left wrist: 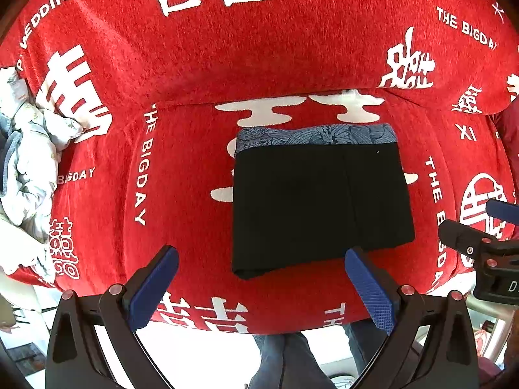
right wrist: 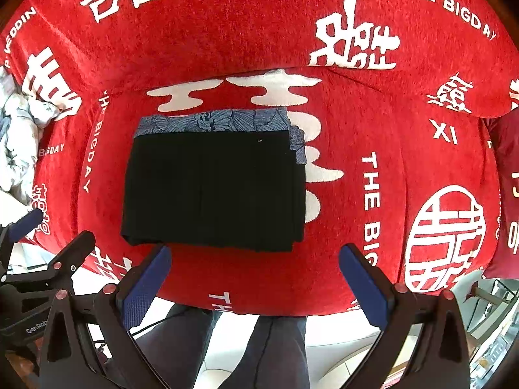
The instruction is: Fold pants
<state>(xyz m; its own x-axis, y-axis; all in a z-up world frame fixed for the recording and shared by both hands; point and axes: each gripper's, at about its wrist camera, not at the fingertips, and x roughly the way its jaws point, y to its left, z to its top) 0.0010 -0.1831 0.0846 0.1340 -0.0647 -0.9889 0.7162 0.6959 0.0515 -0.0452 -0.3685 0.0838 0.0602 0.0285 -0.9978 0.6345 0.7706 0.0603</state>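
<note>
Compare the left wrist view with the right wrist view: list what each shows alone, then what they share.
Left wrist only: the right gripper at its right edge.

Right wrist only: the left gripper at its left edge, and the blue patterned garment's right side showing beside the black pants.

Both: folded pants stacked on the red cover, white bundle at left, both grippers open and empty.

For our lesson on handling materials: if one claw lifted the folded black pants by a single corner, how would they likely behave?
The folded black fabric pants are soft cloth, so they would probably droop. Their stacked layers would likely slide apart and unfold. The fuzzy red printed sofa cover would probably drag against a push.
</note>
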